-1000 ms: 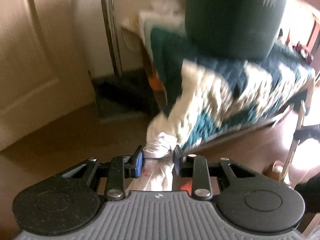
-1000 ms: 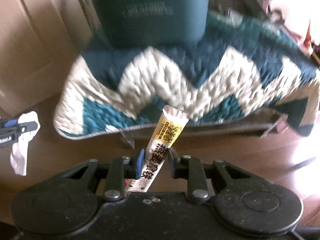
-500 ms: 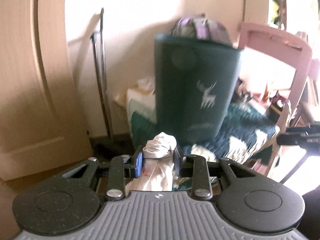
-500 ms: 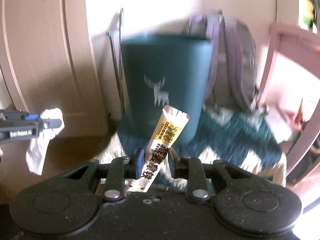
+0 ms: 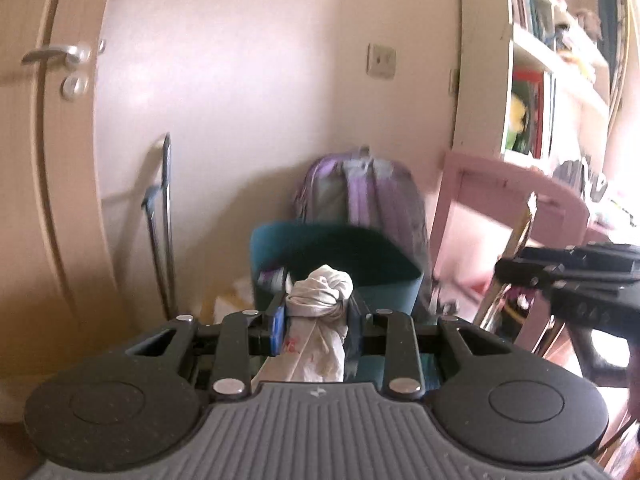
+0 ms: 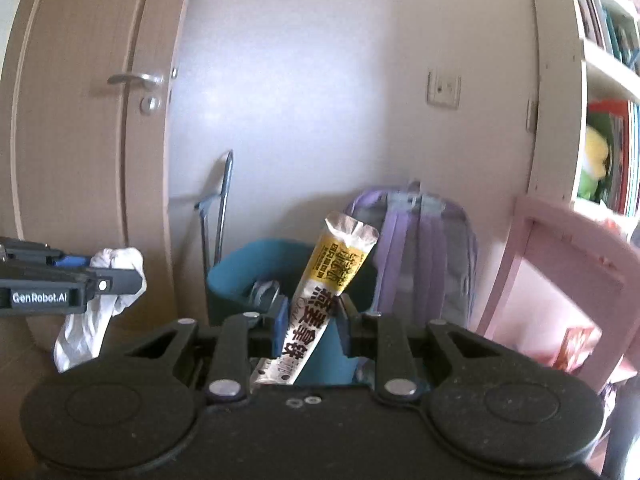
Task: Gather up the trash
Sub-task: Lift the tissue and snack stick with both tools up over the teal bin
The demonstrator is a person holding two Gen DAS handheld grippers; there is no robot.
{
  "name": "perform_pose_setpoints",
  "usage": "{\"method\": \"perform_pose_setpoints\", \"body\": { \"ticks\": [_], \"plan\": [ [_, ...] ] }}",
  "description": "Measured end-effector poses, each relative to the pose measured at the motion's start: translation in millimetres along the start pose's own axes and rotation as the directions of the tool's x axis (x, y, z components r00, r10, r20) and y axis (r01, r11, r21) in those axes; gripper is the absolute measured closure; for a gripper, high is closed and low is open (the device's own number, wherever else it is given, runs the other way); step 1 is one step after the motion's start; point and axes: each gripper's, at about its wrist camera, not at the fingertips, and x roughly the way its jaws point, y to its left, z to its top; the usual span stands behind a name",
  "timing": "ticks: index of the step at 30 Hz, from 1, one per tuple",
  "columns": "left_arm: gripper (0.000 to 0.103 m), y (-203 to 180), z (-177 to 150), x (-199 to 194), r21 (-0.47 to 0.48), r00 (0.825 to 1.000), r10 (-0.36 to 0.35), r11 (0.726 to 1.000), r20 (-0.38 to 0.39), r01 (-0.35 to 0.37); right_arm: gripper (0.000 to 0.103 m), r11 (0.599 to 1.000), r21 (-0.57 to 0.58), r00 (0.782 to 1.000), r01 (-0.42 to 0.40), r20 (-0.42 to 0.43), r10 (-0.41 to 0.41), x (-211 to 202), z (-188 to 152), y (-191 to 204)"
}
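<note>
Crumpled white tissue [image 5: 320, 300]: pinched in left gripper [image 5: 318, 320], raised before open teal bin [image 5: 396, 280]
Yellow-and-white snack wrapper [image 6: 320, 300]: clamped upright, tilted right, in right gripper [image 6: 310, 320], above the bin's mouth
Purple backpack [image 6: 424, 256]: behind bin, against wall
Door [image 6: 80, 140]: left; pink chair [image 6: 560, 264], bookshelf [image 6: 604, 92]: right

I see soft daylight glaring from the right, washing out the pink chair [image 5: 516, 184]; the door [image 6: 80, 120] bows at the fisheye edges, slight blur throughout.
</note>
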Motion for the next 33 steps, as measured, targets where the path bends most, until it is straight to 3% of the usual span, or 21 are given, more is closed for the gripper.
{"method": "perform_pose_setpoints", "body": {
  "ticks": [8,17,27,33],
  "plan": [
    [0.073,-5,57,36,-0.034,0.999,-0.029,0.999,0.035,0.031,0.079,0.999,-0.021,0.999,0.027,0.047,-0.025,30,36,-21],
    [0.073,6,93,107,-0.097,0.999,-0.031,0.995,0.017,0.032,0.079,0.997,-0.059,0.999,0.053,0.008,-0.053,93,44,-34],
    [0.073,8,89,198,-0.102,0.998,-0.026,0.995,-0.053,0.021,0.079,0.995,-0.096,0.994,0.008,-0.107,-0.018,165,22,-39],
    [0.073,11,66,247,-0.113,0.987,-0.017,0.994,-0.160,-0.002,0.079,0.992,-0.117,0.982,-0.056,-0.188,0.034,197,6,-34]
  ]
}}
